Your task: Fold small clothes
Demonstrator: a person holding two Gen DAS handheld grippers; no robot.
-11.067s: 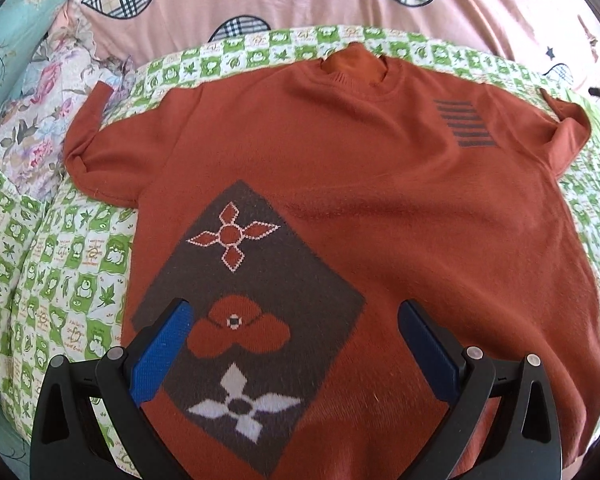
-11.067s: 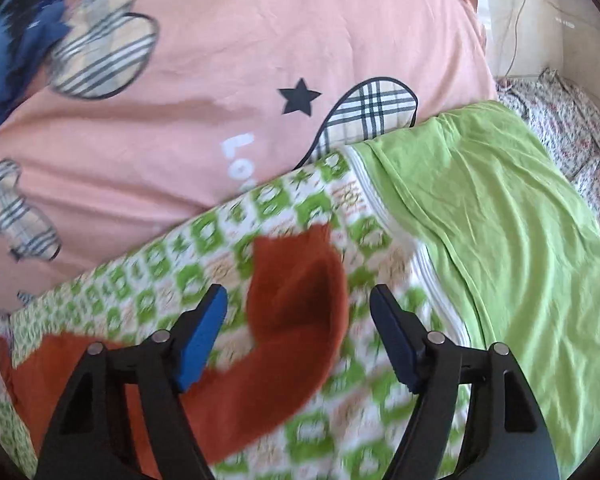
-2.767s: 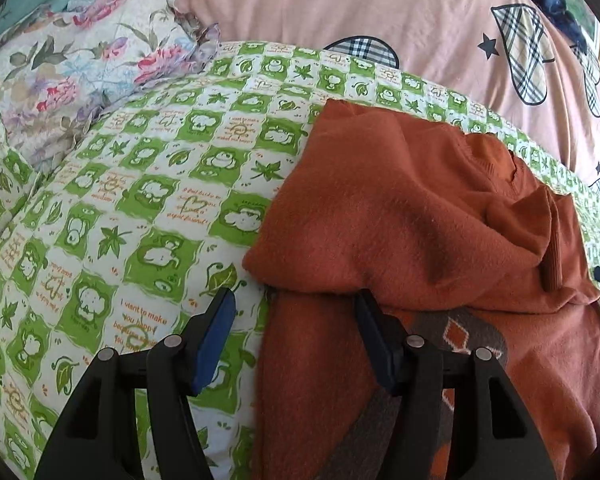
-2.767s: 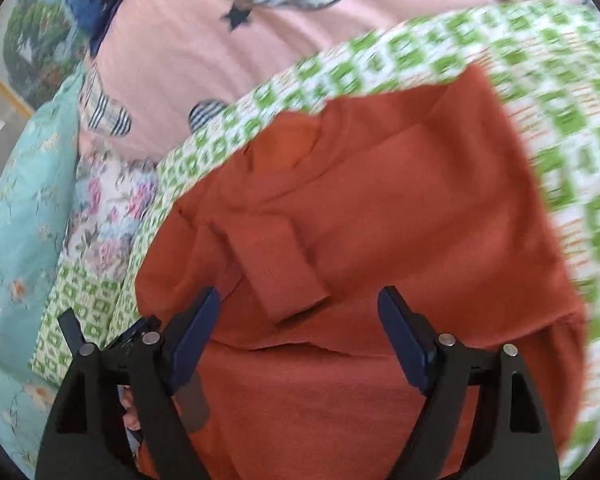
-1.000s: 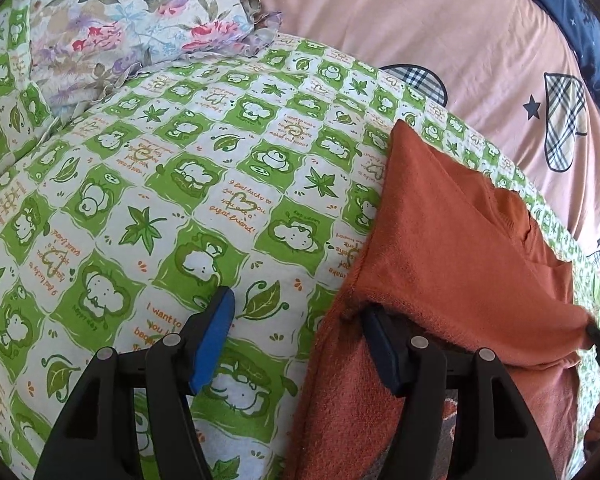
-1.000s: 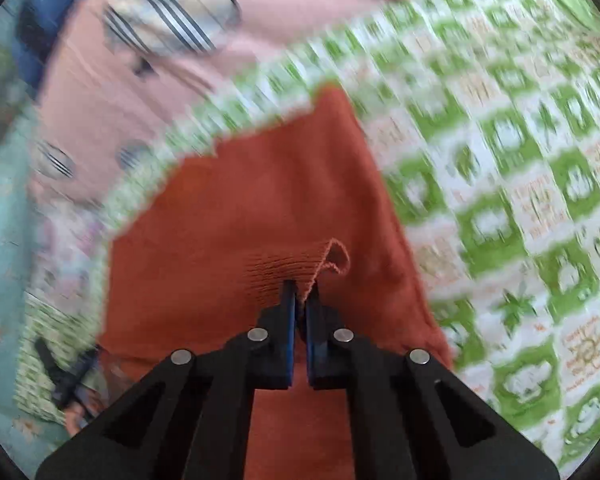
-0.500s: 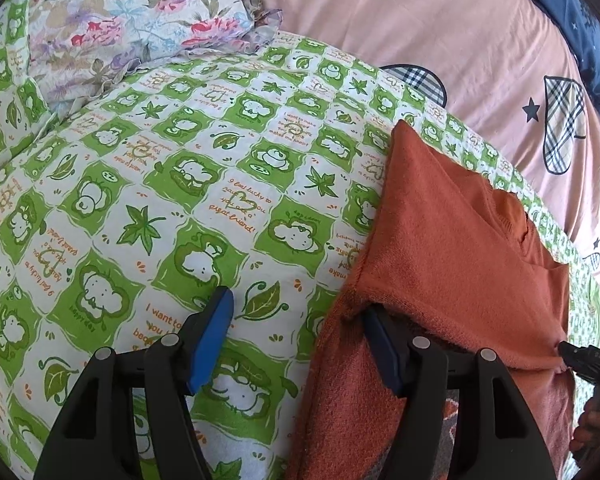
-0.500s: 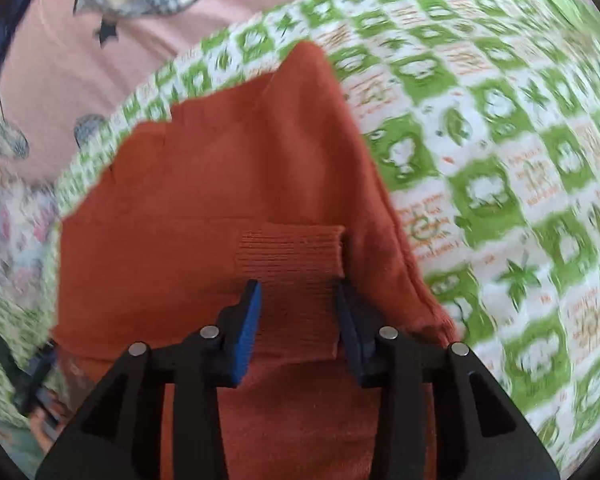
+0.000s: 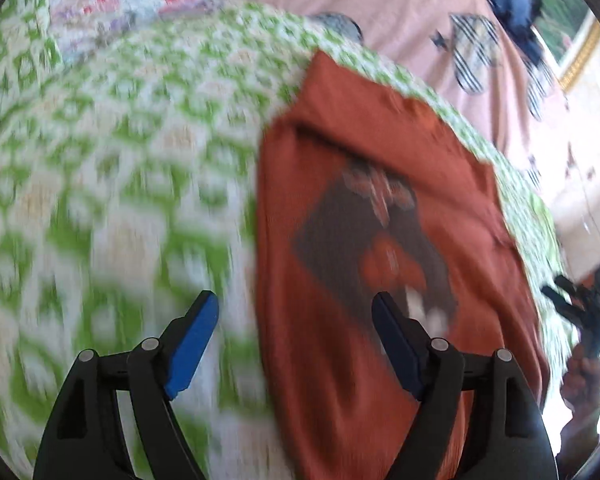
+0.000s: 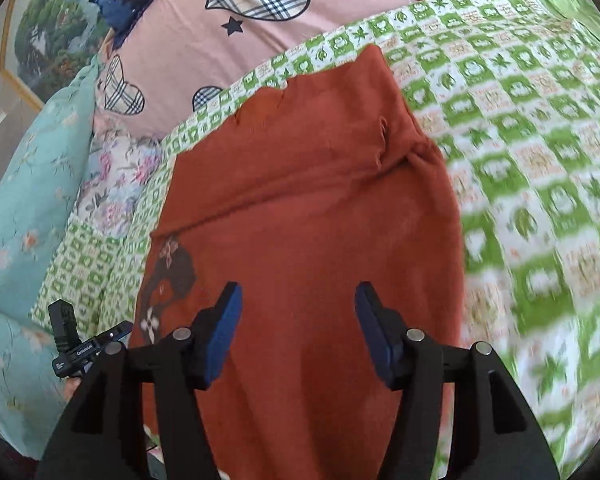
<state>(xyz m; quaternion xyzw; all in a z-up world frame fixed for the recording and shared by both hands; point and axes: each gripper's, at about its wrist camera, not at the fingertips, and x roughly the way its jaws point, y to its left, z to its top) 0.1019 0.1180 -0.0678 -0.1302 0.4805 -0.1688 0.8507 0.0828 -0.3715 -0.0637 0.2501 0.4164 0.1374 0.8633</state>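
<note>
A rust-orange sweater (image 9: 380,208) with a dark diamond flower motif (image 9: 372,236) lies on the green checked sheet (image 9: 120,160), both sleeves folded in over the body. It also shows in the right wrist view (image 10: 300,200), with the motif (image 10: 168,276) at its left edge. My left gripper (image 9: 294,332) is open and empty above the sweater's left edge; this view is blurred. My right gripper (image 10: 298,320) is open and empty above the sweater's lower middle. The left gripper (image 10: 80,346) shows at the lower left of the right wrist view.
A pink duvet with plaid hearts (image 10: 340,8) lies behind the sweater. A floral pillow (image 10: 112,176) and a teal blanket (image 10: 24,200) lie to the left. A plain green sheet edge (image 10: 584,8) is at the far right. The right gripper and hand (image 9: 584,312) show at the right edge of the left wrist view.
Both grippers have pulled back from the sweater and hold nothing. The right gripper opened wider after letting go of the cuff. The left view swung right and the motif came into sight.
</note>
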